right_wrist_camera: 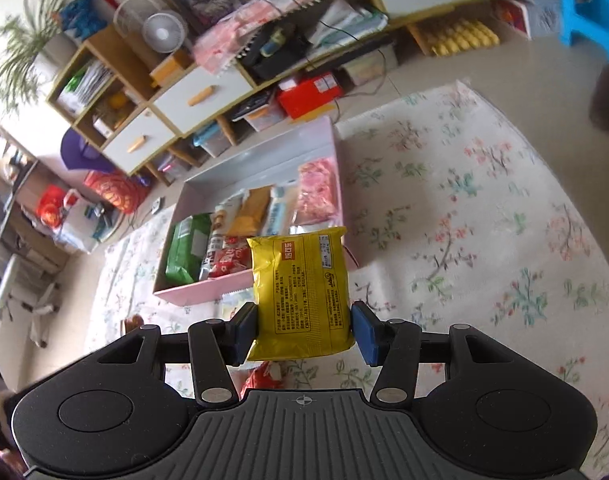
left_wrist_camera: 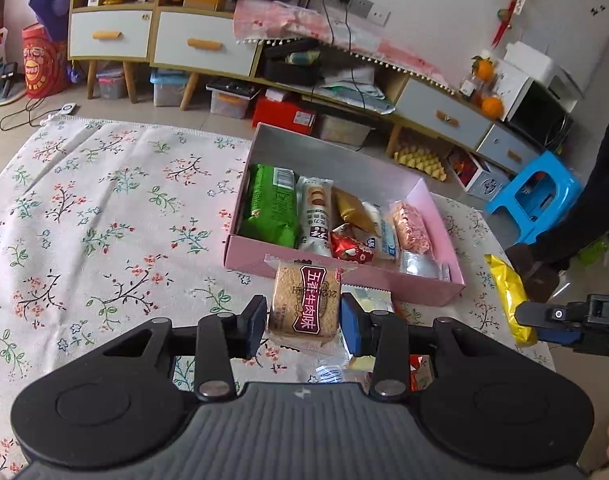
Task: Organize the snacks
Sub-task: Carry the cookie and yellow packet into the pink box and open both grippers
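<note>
Gripping a clear-wrapped biscuit pack (left_wrist_camera: 304,307) across its width, the left gripper (left_wrist_camera: 304,322) holds it lifted at lower centre of the left wrist view, its pads pressed on both sides of the wrapper; the pack sits just short of the near wall of the pink box (left_wrist_camera: 344,272), which suggests it is about to be carried over that wall and set among the snacks already inside; the right gripper (right_wrist_camera: 303,330) is likewise clamped on a yellow packet (right_wrist_camera: 302,294), held upright at centre of its own view with the box beyond it; both grasps are taken across the middle, probably so that the soft wrappers do not sag or swing.

The box rests on a flowered tablecloth (left_wrist_camera: 104,220); inside lie a green bag (left_wrist_camera: 270,210) at the left end, a white cookie packet (left_wrist_camera: 314,216), a red wrapped sweet (left_wrist_camera: 350,249) and a pink snack bar (left_wrist_camera: 410,228) toward the right; the far half of the box shows bare floor, so room remains, I judge.

From the left wrist the right gripper appears at the right edge with the yellow packet seen edge-on, and a silver sachet (left_wrist_camera: 424,268) in the near right corner is plain; from the right wrist the yellow packet hides that corner, but its printed back label shows; loose wrappers lie under both tools, too covered to identify.
</note>
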A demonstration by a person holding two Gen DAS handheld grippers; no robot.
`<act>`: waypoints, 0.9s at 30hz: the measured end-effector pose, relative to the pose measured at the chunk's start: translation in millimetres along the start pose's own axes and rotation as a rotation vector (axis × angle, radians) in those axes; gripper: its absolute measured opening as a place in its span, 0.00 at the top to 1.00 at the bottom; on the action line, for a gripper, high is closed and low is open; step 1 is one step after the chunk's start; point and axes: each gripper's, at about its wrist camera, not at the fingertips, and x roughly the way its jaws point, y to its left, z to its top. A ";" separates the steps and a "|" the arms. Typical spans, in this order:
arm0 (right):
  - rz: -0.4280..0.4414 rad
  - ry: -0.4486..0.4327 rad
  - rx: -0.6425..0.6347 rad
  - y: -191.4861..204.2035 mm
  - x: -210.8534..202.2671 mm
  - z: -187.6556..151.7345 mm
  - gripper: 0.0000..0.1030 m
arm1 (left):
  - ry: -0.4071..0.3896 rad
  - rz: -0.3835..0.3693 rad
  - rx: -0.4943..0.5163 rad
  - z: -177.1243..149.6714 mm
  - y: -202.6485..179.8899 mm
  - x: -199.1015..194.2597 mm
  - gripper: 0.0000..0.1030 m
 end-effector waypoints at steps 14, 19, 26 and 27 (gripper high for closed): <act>-0.084 -0.013 0.009 -13.6 12.6 29.9 0.51 | -0.023 -0.019 0.007 20.8 -13.9 12.6 0.65; -0.134 -0.012 0.021 -21.9 26.4 45.4 0.51 | -0.032 -0.032 0.009 32.3 -20.9 28.8 0.65; -0.134 -0.002 0.008 -20.7 40.6 54.7 0.51 | -0.020 -0.064 0.031 43.5 -31.5 48.7 0.65; -0.130 -0.003 0.003 -18.9 41.6 55.8 0.51 | -0.015 -0.077 0.029 44.7 -32.2 50.9 0.65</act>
